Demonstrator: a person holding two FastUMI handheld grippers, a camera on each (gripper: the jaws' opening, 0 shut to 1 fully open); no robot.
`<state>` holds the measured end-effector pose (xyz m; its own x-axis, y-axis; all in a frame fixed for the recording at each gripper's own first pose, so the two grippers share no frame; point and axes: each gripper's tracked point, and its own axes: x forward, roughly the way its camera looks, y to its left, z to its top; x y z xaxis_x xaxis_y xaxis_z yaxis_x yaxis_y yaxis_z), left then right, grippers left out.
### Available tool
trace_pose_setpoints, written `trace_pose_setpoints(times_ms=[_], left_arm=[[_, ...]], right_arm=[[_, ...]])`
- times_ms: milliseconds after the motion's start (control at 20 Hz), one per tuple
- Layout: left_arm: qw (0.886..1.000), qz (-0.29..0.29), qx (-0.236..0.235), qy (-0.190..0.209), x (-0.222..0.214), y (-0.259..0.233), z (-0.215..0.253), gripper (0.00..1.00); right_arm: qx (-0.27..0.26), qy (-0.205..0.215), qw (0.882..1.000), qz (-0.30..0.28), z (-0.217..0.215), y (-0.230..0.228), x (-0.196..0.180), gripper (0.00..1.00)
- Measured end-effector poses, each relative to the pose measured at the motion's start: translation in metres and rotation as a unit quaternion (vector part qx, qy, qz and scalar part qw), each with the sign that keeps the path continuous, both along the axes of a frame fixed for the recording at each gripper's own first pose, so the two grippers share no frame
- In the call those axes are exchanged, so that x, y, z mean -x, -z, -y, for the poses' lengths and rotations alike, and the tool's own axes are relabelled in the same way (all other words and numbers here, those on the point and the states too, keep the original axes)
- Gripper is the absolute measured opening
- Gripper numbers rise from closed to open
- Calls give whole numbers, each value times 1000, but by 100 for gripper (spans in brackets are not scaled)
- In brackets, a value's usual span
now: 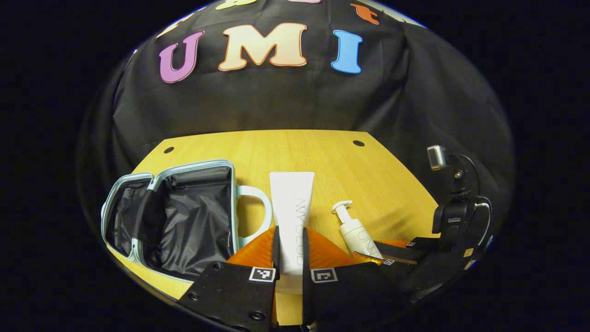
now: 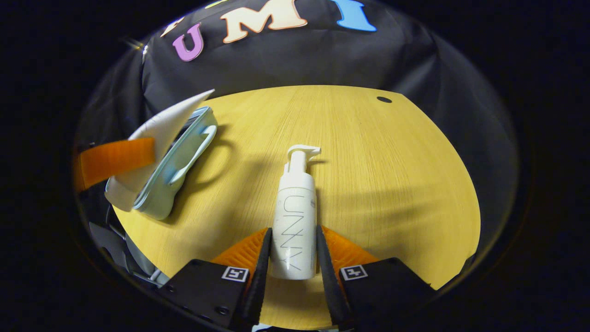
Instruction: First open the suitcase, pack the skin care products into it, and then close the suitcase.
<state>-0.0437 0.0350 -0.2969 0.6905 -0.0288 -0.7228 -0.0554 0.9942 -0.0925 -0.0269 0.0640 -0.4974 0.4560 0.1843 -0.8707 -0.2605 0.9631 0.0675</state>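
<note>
- Left gripper [image 1: 290,272]: fingers clenched on a white tube [image 1: 291,216], one on each side of its lower part; tube stands upright between them, flat crimped end up.
- Left gripper view, just past the tube: wooden worktop [image 1: 322,157], with the open suitcase [image 1: 175,216] toward the worktop's left edge, its near corner at the front edge.
- Suitcase: pale blue shell, black lining inside, no products visible in it; its loop handle [image 1: 258,214] points toward the worktop's middle, close beside the tube.
- Same view, on the other side of the tube: white pump bottle [image 1: 355,230] with the right gripper [image 1: 392,256] reaching in at its base near the worktop's right edge; black camera gear sits on that gripper.
- Right gripper [image 2: 294,272]: fingers set on both sides of the pump bottle's [image 2: 295,221] lower body, touching or nearly so; a full squeeze can't be confirmed.
- Bottle base rests at the worktop's [image 2: 368,175] front edge, roughly midway along it, pump head [image 2: 302,152] pointing toward the far edge.
- Right gripper view, further out: suitcase [image 2: 177,170] at the worktop's left edge, handle [image 2: 198,143] facing the middle.
- In front of the suitcase, the tube [image 2: 156,138] is held up off the worktop by the left gripper's finger [image 2: 115,159], which crosses it.
- Round holes near the worktop's far corners [image 1: 358,143].
</note>
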Motion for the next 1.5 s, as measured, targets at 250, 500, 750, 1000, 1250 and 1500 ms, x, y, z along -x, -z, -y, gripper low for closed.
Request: trace_pose_setpoints(times_ms=[250,500,750,1000,1250,1500], left_arm=[[999,-7,-23,-41,4,-13,-57,13],[995,-38,-38,-82,15,10,-150,13],[990,-84,-32,-105,27,61,-211,13],[987,-117,-8,-109,37,100,-232,14],[988,-121,16,-99,42,114,-233,14],[989,-112,25,-91,44,114,-232,18]], right_arm=[[-7,-19,1000,13,-5,1,-2,53],[2,15,1000,21,-5,-3,-1,53],[-7,75,997,35,-20,-27,-8,53],[-33,78,995,61,-74,-65,-29,52],[-84,63,992,75,-156,-99,-45,52],[-104,24,993,55,-231,-91,-48,52]])
